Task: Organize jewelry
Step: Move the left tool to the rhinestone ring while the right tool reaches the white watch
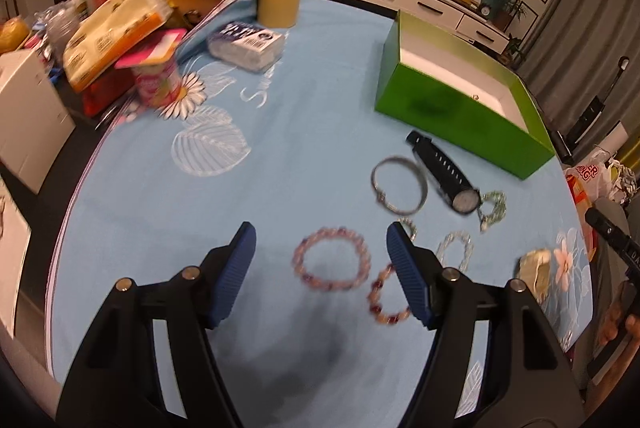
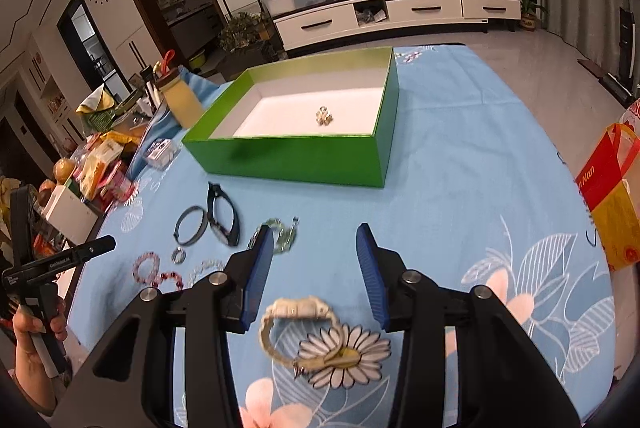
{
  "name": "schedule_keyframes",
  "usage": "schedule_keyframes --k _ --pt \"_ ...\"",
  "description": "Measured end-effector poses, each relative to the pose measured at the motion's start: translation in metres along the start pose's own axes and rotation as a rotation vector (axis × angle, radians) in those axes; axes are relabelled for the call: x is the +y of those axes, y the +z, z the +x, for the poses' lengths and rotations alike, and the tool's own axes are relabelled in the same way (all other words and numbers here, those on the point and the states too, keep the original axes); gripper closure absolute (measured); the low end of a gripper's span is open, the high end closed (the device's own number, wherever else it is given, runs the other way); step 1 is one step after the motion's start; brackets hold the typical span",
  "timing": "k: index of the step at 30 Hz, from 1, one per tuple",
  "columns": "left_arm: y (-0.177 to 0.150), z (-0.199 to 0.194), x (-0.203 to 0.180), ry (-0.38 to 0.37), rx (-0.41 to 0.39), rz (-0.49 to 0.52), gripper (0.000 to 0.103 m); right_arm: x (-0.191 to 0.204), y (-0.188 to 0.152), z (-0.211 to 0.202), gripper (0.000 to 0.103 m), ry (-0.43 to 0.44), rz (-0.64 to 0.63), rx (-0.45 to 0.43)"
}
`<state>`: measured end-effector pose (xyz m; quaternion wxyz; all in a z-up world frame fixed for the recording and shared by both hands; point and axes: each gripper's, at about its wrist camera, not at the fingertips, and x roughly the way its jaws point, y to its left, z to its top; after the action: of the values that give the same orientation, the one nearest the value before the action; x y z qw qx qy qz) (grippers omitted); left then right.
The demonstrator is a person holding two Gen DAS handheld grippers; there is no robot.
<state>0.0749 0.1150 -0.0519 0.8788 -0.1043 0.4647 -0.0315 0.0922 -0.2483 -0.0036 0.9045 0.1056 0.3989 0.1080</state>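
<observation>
In the left wrist view the left gripper (image 1: 320,260) stands with its jaws apart and grasps nothing; between the blue pads (image 1: 236,268), in the lower middle of the frame, lies a pink bead bracelet (image 1: 331,258) on the blue tablecloth (image 1: 304,116); a red bead bracelet (image 1: 386,296) lies just beside it, partly behind the right pad. To the right of centre are a silver bangle (image 1: 399,185), a black watch (image 1: 442,170) and a green bead bracelet (image 1: 494,208); the green box (image 1: 460,108) sits in the upper right.

In the right wrist view the right gripper (image 2: 316,264) is also released, jaws apart; a white watch (image 2: 294,324) lies on the cloth in the lower middle, below the pads and not touched by them; inside the box, upper centre, rests one small piece of jewelry (image 2: 324,116).
</observation>
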Motion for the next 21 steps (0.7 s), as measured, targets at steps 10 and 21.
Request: schedule_keyframes --k 10,21 --pt "-0.031 -0.007 -0.007 -0.028 0.019 0.035 0.034 0.003 -0.025 -0.006 0.059 0.025 -0.008 0.027" --pt "-0.047 0.002 -0.03 -0.063 0.052 0.081 0.034 0.015 -0.05 -0.004 0.059 0.078 -0.065 0.066"
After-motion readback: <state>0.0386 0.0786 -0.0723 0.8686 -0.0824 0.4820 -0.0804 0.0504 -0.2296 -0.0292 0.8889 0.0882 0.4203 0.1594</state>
